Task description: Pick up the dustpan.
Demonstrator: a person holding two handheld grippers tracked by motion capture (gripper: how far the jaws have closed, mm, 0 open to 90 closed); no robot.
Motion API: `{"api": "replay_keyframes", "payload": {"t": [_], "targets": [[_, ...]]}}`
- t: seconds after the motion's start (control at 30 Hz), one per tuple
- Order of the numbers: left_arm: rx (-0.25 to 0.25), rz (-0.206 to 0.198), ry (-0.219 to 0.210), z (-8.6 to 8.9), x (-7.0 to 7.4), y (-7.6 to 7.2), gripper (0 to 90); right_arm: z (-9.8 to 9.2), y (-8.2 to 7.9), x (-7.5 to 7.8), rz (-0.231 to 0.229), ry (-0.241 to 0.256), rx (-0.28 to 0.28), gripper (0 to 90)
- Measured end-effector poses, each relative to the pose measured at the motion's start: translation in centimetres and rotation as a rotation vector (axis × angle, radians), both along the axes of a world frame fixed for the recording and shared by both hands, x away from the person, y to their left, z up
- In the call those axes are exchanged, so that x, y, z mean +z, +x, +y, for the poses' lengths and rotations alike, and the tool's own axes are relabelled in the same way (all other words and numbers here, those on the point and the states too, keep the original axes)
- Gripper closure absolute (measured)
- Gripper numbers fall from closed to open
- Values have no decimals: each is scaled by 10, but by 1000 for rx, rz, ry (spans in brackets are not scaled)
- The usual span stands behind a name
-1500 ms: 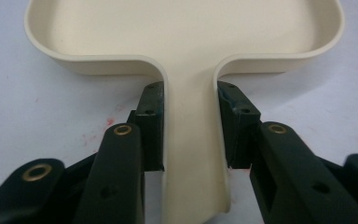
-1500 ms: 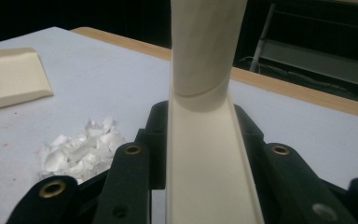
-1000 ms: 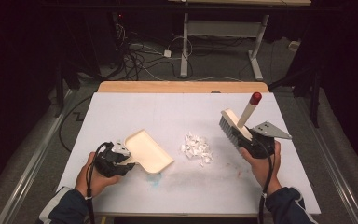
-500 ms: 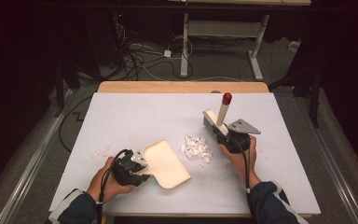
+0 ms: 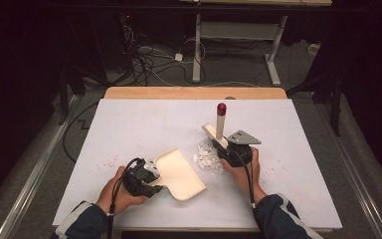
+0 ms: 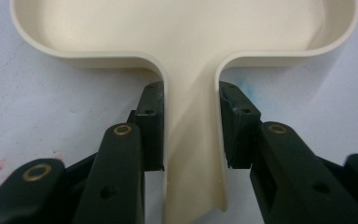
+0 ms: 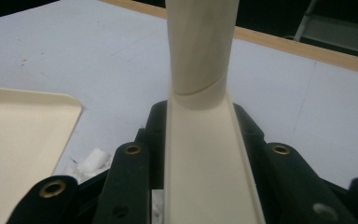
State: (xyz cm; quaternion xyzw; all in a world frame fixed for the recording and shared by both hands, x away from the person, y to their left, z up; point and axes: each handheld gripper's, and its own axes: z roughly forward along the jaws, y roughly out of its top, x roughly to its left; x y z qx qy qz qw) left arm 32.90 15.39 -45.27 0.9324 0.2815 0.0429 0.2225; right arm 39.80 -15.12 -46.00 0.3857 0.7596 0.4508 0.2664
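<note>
A cream dustpan lies flat on the white table, its mouth facing a small pile of white paper scraps. My left gripper is shut on the dustpan's handle; in the left gripper view the jaws clamp both sides of the dustpan handle. My right gripper is shut on a cream brush with a red tip, held nearly upright just right of the scraps. The right gripper view has the brush handle between the jaws, with the dustpan and scraps at the left.
The white table sheet ends at a wooden strip on the far side. Faint red specks mark the sheet left of the dustpan. Cables and metal desk legs stand on the floor beyond.
Both hands have moved toward the middle: the dustpan slid right toward the scraps, and the brush came left and closer to the pile's right side.
</note>
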Motion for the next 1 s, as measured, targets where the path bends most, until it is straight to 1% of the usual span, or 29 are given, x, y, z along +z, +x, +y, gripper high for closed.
{"api": "replay_keyframes", "payload": {"t": [0.1, 0.27, 0.37, 0.53, 0.63, 0.7, 0.77, 0.93, 1.0], "targets": [[-2, 0, 2, -2, 0, 1, 636, 3, -3, 0, 6, 34, 25, 674], [0, 2, -3, -4, 0, 1, 636, 12, -11, -3, 5, 54, 73, 672], [0, 1, -5, -5, -1, 1, 635, 14, -16, -3, 16, 99, 116, 674], [-4, 0, -8, -8, -1, 1, 635, 27, -26, -6, 3, 76, 143, 672], [-5, 1, -12, -12, -1, 1, 635, 35, -32, -5, -3, 84, 166, 674], [-6, 1, -14, -15, -1, 1, 635, 41, -37, -5, 2, 90, 188, 674], [-4, 0, -12, -18, -1, 1, 635, 48, -42, -5, -4, 74, 203, 674], [-2, -3, -14, -18, -1, 1, 635, 59, -51, -3, -16, 77, 252, 675], [-2, -3, -15, -18, -1, 1, 635, 62, -52, -2, -22, 64, 264, 675]]}}
